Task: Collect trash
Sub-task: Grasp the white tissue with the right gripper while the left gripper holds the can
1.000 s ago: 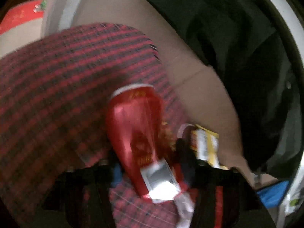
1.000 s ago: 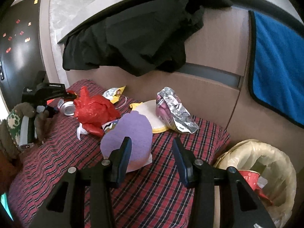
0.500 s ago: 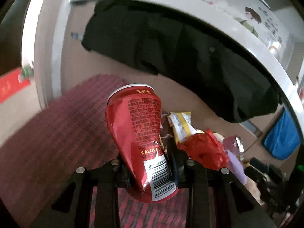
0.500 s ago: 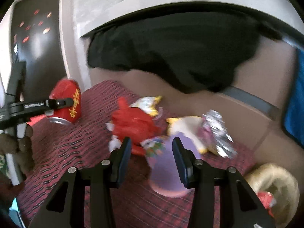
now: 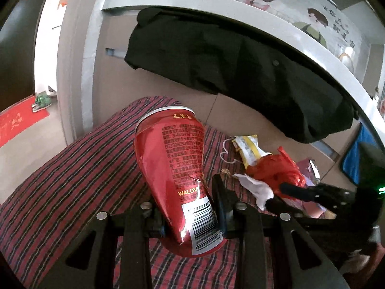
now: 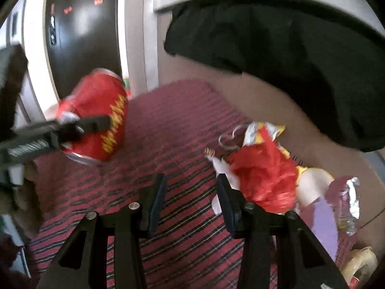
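Note:
My left gripper [image 5: 187, 187] is shut on a dented red drink can [image 5: 173, 168] and holds it above the red plaid tablecloth [image 5: 84, 168]. The right wrist view shows the same can [image 6: 105, 110] at the left, blurred, with a left finger across it. My right gripper [image 6: 191, 180] hovers over the cloth, its jaws closing with nothing between them. A crumpled red plastic bag [image 6: 264, 180] lies just right of its right finger. A yellow snack wrapper [image 6: 262, 130] and a white tissue [image 5: 255, 187] lie beside the bag.
A purple cup [image 6: 322, 219] and a silver foil bag [image 6: 346, 204] sit at the table's right end. A bin lined with a yellowish bag [image 6: 361, 262] stands below them. A black garment [image 5: 240, 60] hangs over the back wall. A red floor mat [image 5: 19, 122] lies at the left.
The left gripper has raised the can off the cloth and rolled it more upright. The right gripper has swung left from the purple cup to beside the red bag, its jaws slightly narrower.

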`<move>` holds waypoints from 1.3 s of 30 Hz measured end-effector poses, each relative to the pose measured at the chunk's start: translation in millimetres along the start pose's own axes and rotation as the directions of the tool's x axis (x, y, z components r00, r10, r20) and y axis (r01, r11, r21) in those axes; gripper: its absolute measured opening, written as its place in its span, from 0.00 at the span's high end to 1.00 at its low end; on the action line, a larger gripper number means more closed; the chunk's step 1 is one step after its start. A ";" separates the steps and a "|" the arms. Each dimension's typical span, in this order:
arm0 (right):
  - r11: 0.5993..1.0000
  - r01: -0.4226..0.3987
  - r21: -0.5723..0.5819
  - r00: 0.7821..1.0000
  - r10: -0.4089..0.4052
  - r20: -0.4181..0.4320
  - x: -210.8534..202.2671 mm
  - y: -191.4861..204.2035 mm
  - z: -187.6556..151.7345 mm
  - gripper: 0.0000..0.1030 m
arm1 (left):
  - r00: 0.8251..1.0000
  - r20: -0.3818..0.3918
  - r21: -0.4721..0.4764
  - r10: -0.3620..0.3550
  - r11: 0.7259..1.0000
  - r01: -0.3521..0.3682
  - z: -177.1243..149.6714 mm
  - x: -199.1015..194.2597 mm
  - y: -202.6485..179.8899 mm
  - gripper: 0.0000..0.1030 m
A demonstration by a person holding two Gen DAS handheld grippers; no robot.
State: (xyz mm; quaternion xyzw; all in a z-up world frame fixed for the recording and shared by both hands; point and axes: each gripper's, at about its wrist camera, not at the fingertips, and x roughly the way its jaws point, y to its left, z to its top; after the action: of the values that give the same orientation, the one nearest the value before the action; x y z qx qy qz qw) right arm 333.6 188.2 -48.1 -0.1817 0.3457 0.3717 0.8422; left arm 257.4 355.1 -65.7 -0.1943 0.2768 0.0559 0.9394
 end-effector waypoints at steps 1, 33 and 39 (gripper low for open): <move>1.000 0.031 -0.001 0.999 -0.031 -0.011 8.3 -1.5 -0.2 0.62 | 1.000 0.001 -0.001 -0.002 1.000 0.002 -1.6 -1.2 1.5 0.69; 0.977 -0.008 0.211 0.999 -0.003 0.051 -85.1 -53.8 -40.5 0.92 | 0.998 0.023 0.165 -0.062 0.985 0.058 -15.3 -48.6 -101.1 0.69; 0.977 -0.015 0.213 1.000 0.018 -0.014 -79.3 -45.0 -85.4 0.92 | 0.998 -0.014 0.171 -0.054 0.984 0.056 -25.7 -48.0 -110.2 0.69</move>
State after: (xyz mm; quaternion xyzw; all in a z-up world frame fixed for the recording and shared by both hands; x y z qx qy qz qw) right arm 290.8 70.9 -48.4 -0.0906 0.3917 0.3380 0.8510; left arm 227.7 243.9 -22.6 -0.1208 0.2796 0.0050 0.9525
